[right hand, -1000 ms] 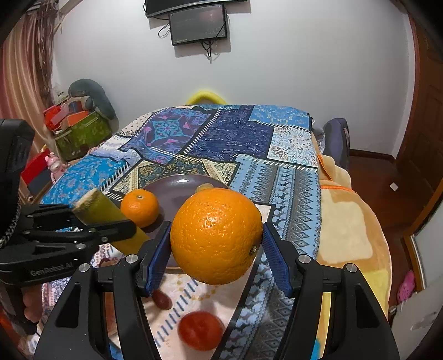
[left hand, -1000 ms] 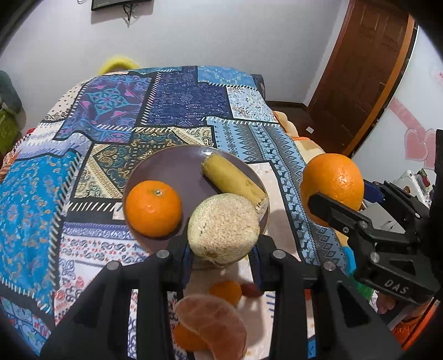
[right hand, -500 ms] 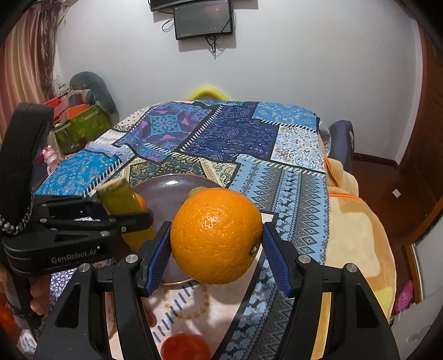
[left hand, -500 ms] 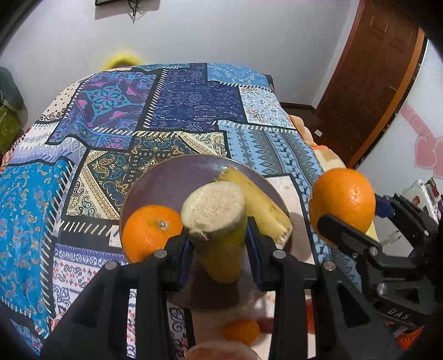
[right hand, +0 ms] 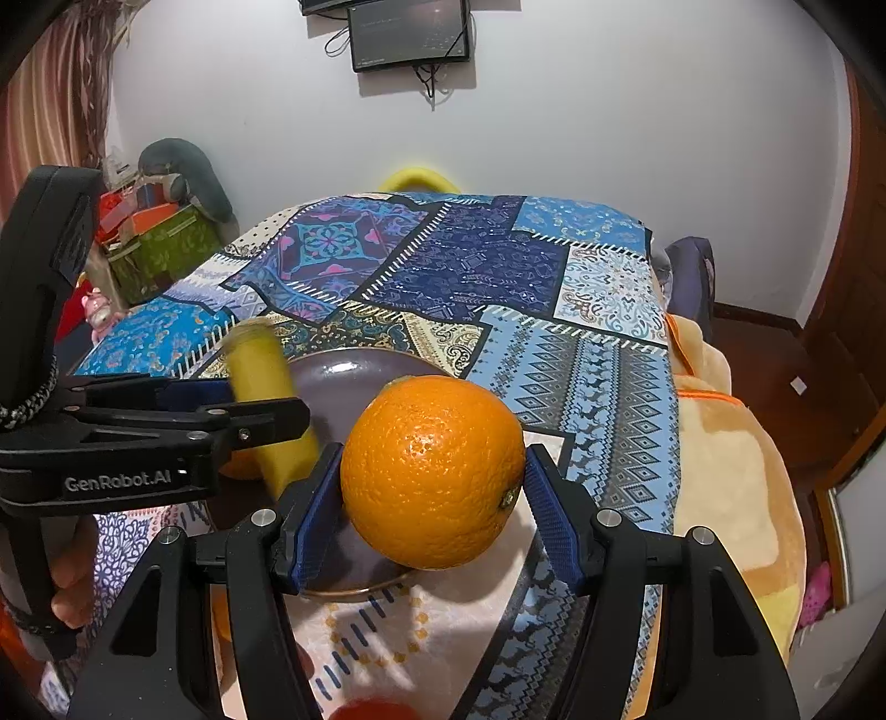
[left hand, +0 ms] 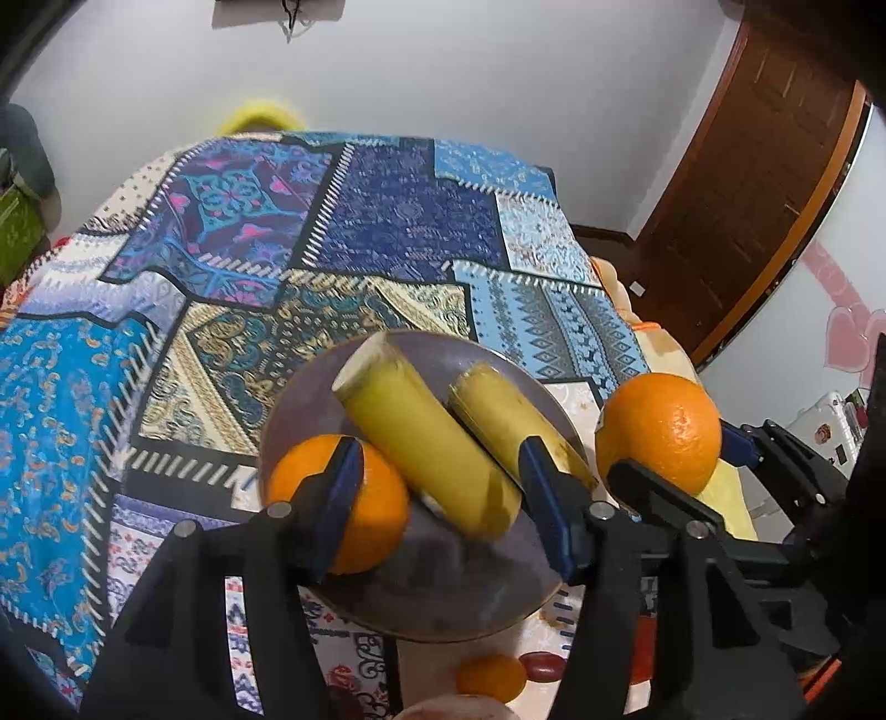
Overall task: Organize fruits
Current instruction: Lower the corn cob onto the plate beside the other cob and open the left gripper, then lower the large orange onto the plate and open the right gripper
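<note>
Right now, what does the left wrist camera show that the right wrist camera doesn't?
Left wrist only: two yellow cane pieces side by side, one between the open left gripper fingers, the other beside it, and a wooden door. Right wrist only: a wall screen. Both: the purple plate, the patterned cloth, and the big orange clamped in the right gripper.

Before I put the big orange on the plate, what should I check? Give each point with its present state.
1. Right hand-held gripper grips the large orange: ok, both pads touch it.
2. Left hand-held gripper free of the sugarcane piece: ok, jaws wider than it.
3. Sugarcane piece at rest: cannot tell, blurred.
4. Bare room on the plate: ok, near side.
5. Left hand-held gripper clear of the plate: not ok.
</note>
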Available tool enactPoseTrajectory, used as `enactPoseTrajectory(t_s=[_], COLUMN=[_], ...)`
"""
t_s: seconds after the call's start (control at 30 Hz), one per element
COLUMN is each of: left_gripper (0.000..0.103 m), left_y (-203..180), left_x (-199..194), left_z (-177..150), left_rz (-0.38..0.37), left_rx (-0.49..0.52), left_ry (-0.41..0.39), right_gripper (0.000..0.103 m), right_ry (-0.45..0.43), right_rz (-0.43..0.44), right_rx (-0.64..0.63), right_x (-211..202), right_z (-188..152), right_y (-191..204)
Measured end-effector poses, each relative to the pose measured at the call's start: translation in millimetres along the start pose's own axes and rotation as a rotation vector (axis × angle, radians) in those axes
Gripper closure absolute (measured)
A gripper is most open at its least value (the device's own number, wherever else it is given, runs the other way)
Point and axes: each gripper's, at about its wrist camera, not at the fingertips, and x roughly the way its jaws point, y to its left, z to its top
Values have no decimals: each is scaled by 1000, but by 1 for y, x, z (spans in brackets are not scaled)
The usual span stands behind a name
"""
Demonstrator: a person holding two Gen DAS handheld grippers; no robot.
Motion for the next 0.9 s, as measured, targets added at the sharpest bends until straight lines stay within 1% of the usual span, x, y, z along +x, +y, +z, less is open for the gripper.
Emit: enactPoseTrajectory(t_s=[0.17, 0.33, 0.47, 0.57, 0.7, 0.9], left_gripper=[46, 46, 46, 46, 46, 44], left_y=[5, 17, 35, 47, 60, 68], left_x=[-17, -31, -38, -40, -42, -43], left_z=[0, -9, -18, -26, -35, -46], left_rz=[32, 99, 119, 149, 155, 157], left_rx=[17, 38, 19, 12, -5, -6], left_ry=[-40, -65, -60, -54, -41, -28], right_gripper=[42, 42, 42, 42, 42, 42], right_ry=[0, 4, 17, 30, 48, 74], right_rz=[4, 11, 33, 50, 72, 83], right_rx=[0, -8, -7, -20, -51, -79], right_x=[2, 4, 9, 14, 19, 26], right_z=[3, 6, 7, 5, 1, -6], right_y=[3, 9, 17, 30, 48, 65])
